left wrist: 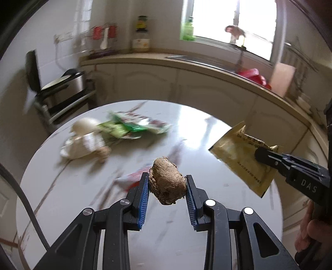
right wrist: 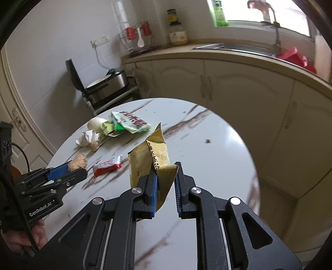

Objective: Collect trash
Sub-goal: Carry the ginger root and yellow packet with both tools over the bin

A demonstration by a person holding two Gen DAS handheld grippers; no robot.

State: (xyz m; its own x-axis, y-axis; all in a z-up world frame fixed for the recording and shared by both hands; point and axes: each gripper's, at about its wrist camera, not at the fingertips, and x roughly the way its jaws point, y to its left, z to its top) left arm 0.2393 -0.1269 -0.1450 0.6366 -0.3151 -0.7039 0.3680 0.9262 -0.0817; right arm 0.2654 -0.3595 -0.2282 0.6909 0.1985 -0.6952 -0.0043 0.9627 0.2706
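1. The left gripper (left wrist: 167,184) is squeezed tight on a brown lump (left wrist: 167,183). The lump sits between the two blue pads, touching both. It is up in the air above the round white table (left wrist: 99,207).
2. The right gripper (right wrist: 166,182) is clamped on a yellow packet (right wrist: 148,160). The packet is crumpled and sticks up out of the jaws. The left blue pad presses on the folded bottom part. It is lifted off the table too.
3. Each claw shows in the other's view. From the left wrist, the right gripper comes in from the right side with the yellow packet hanging from its tip. From the right wrist, the left gripper is low on the left with the brown lump at its tip. A hand (right wrist: 25,238) holds its handle.
4. Just past the claws, a small red and white wrapper (right wrist: 106,166) lies flat on the table.
5. Farther back lies a pile of trash: a crumpled white paper (right wrist: 86,139), a small brown bit (right wrist: 94,145) beside it, a white egg-like ball (right wrist: 96,124), and green wrappers (right wrist: 126,123).
6. Behind the table are cream cabinets (right wrist: 228,87) and a sink (right wrist: 228,46) under a bright window (left wrist: 232,18).
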